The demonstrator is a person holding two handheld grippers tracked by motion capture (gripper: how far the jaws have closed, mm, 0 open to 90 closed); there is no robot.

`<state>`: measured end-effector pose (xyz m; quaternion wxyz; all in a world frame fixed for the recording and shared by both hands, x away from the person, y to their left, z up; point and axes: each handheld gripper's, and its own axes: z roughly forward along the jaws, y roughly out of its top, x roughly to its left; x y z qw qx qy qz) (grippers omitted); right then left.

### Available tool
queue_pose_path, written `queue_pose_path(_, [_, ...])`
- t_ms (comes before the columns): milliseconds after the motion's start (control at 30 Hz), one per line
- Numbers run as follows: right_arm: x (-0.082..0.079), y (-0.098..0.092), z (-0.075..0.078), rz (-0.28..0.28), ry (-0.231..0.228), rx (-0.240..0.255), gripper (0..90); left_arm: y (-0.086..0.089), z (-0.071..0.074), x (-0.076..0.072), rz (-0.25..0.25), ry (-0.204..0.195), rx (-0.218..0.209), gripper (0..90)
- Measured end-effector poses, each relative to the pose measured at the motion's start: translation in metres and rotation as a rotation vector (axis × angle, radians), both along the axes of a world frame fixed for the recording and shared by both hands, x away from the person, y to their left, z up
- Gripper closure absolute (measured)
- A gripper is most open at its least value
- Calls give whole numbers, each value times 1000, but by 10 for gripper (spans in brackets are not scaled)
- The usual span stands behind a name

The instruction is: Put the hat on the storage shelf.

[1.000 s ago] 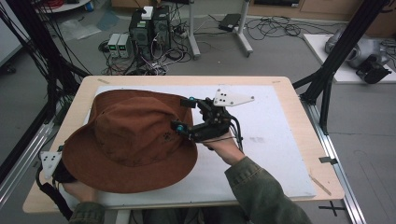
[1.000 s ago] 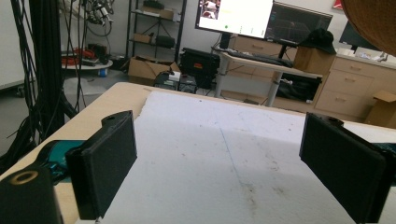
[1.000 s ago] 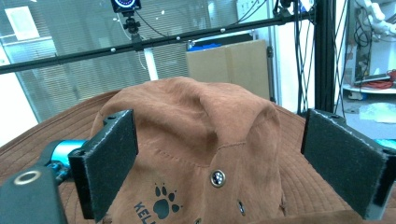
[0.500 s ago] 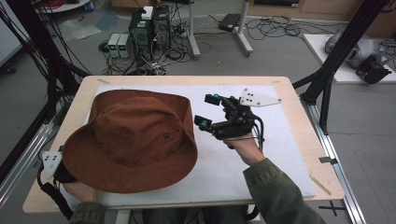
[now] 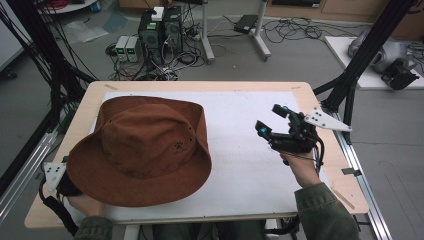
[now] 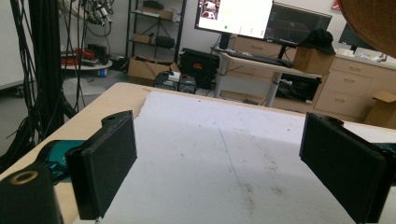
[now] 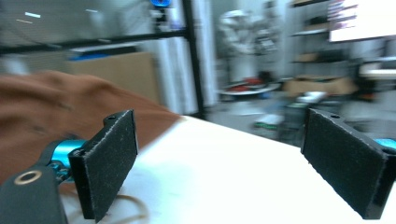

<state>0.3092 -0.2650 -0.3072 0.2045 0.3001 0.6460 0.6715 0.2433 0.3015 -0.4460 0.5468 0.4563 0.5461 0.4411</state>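
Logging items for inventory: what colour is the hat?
Rusty brown hat; the high view shows it best.

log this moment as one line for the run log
scene: brown hat on white mat | left gripper: open, at hat's near-left brim | right gripper: open, empty, right of hat, apart

brown wide-brimmed hat (image 5: 142,149), crown up, on mat's left half

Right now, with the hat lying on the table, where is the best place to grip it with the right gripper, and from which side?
Probably the brim of the brown hat on its right edge, approached from the right, where the open right gripper already faces it. The brim is thin and flat enough for two jaws; the crown is too wide.
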Motion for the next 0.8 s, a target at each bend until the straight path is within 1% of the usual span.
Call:
queue_pose_path(33, [-2,-5,-3,-52,-2,-15,104,0,0,0,0,0,0,112])
queue_pose_path(100, [-6,-14,-10,-137,-6,-22,104,0,0,0,0,2,-1,112])
queue_pose_path(133, [-8,-19,-15,-199,0,-12,104,0,0,0,1,1,-1,112])
queue_pose_path(167, [-10,-22,-19,-255,17,-2,104,-1,0,1,1,1,0,112])
queue_pose_path(200, [-12,-25,-23,-326,24,-5,104,-1,0,1,1,1,0,112])
queue_pose_path(233, [-15,-27,-28,-376,18,-9,105,-1,0,1,3,1,0,112])
queue_pose_path(300, [-21,-28,-36,-479,-7,-37,104,-1,0,1,3,0,-1,112])
queue_pose_path(333, [-22,-29,-40,-512,-19,-41,105,-1,0,1,2,0,-2,113])
queue_pose_path(367, [-25,-29,-45,-553,-19,-36,105,-1,0,1,4,0,-2,112])
queue_pose_path(400, [-25,-29,-45,-553,-19,-36,105,-1,0,1,4,0,-2,112])
queue_pose_path(433, [-26,-29,-49,-596,-16,-42,105,-1,0,1,2,0,-3,112])
queue_pose_path(467, [-28,-30,-57,-658,-12,-46,105,-1,0,1,2,-1,-4,112])
queue_pose_path(500, [-29,-30,-60,-676,-13,-54,105,-1,0,0,4,-1,-8,112])
queue_pose_path(533, [-29,-31,-67,-697,-12,-75,105,0,1,0,6,-3,-3,112])
queue_pose_path(633, [-29,-32,-80,-722,-2,-128,105,0,0,-1,7,-4,-14,113])
queue_pose_path(700, [-31,-34,-89,-737,-10,-160,105,0,-1,0,7,-2,-19,112])
queue_pose_path(733, [-32,-35,-93,-740,-14,-165,105,0,-1,0,8,-2,-19,113])
queue_pose_path(800, [-34,-39,-100,-754,-7,-158,105,0,-1,0,7,1,-19,112])
